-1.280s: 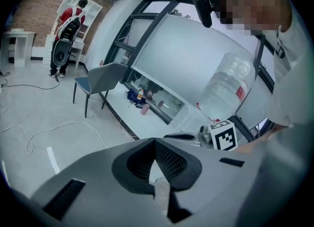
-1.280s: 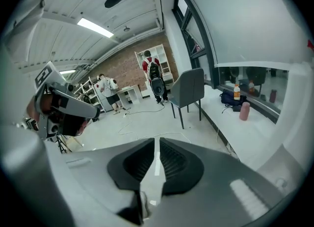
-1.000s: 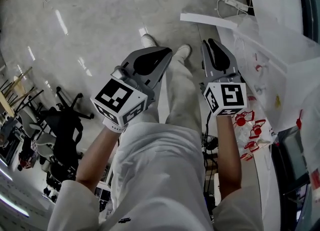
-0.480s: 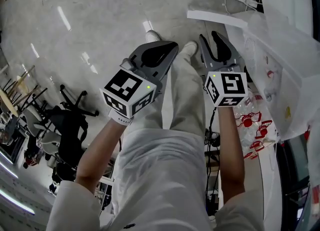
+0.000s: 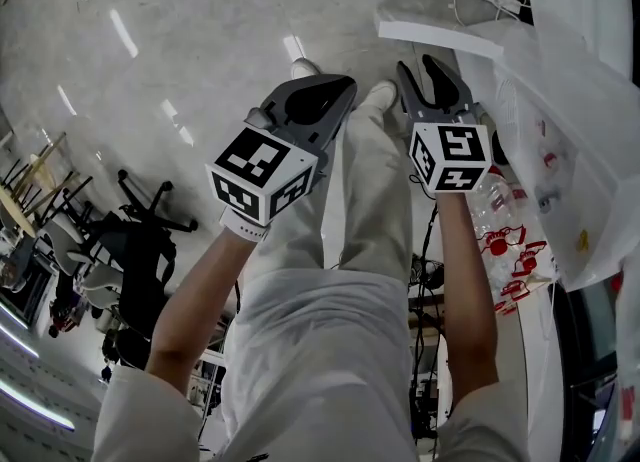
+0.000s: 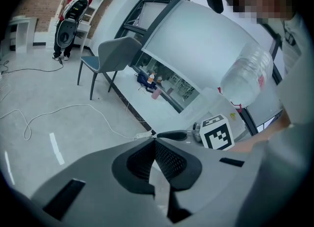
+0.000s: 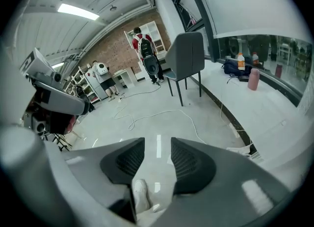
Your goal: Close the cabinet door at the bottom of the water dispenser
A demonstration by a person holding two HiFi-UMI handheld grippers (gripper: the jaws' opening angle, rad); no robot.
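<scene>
shoe [image 5: 303, 68] mostly behind left gripper [image 5: 346, 82], clear bottle [image 5: 497, 212] partly under plastic sheet [image 5: 560, 100]

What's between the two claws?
In the head view, a trouser leg lies between the left claw and the right claw, whose empty jaws have just been opening.

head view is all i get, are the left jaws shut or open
Observer: Shut. In the left gripper view the left gripper has its tips together with nothing between them.
Operator: and the right
Observer: Open. The right gripper has its jaws apart, and they have just been opening. Only floor and a shoe show through the gap.
Operator: what does it point at
Observer: Bare floor with a loose cable, and a grey chair standing beyond it.
</scene>
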